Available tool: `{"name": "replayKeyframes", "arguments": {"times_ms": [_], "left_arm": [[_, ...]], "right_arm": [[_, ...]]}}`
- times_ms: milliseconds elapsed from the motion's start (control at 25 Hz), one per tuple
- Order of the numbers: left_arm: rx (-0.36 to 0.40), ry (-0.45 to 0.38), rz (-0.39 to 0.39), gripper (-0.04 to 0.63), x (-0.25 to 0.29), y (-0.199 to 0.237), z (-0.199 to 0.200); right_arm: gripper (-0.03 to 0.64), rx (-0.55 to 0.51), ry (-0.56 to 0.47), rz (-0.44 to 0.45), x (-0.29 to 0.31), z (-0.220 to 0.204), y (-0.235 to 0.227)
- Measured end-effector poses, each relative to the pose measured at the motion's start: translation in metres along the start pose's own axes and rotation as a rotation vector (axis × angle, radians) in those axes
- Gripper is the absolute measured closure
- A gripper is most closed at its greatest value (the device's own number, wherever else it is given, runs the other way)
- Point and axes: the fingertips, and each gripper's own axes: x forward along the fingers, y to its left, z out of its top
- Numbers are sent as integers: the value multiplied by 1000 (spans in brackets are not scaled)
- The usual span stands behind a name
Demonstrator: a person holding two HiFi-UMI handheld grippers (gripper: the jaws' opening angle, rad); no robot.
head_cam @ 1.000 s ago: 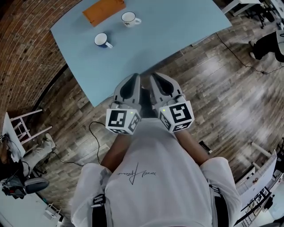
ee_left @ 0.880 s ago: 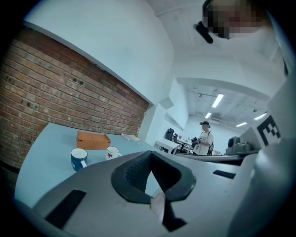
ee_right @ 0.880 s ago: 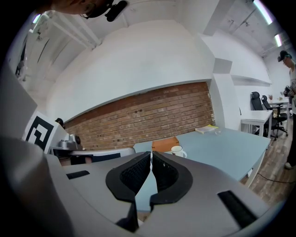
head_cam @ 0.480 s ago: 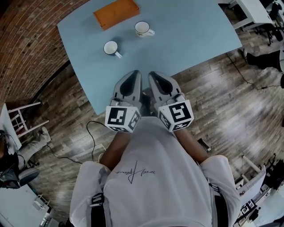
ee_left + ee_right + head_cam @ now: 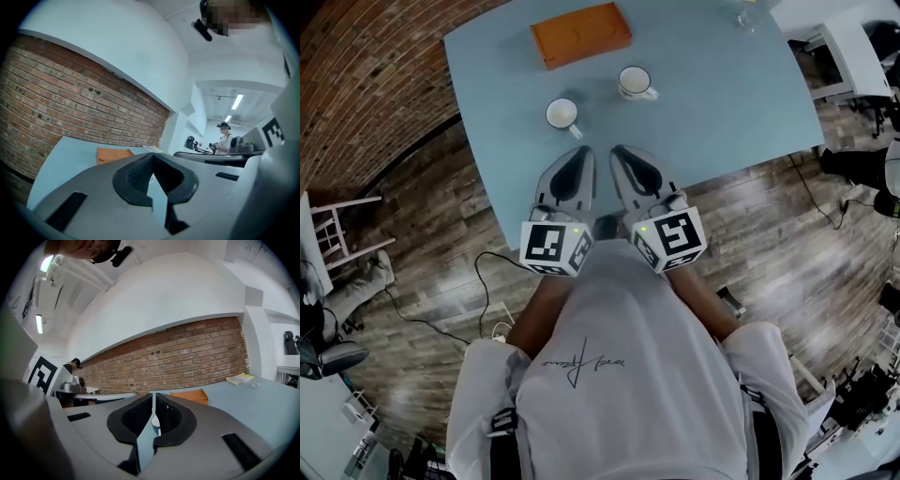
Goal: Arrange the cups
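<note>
On the counter [image 5: 722, 103] 2 cups stand near each other but apart, the left cup [image 5: 563, 114] closer to the near edge and the right cup [image 5: 634, 82] farther back and to its right. Behind both, toward the far edge, lies a flat box [image 5: 580, 34], well apart from the left cup and nearer the right one. The left gripper [image 5: 581, 156] and right gripper [image 5: 618, 155] sit side by side over the near edge, just before the left cup, touching neither.
</note>
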Motion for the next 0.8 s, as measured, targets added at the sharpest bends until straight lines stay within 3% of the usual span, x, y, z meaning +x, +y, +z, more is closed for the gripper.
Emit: {"name": "replayKeyframes", "arguments": {"times_ms": [800], "left_arm": [[-27, -23, 136, 588, 0, 60, -25]], "right_arm": [[594, -54, 49, 58, 70, -57, 11]]}}
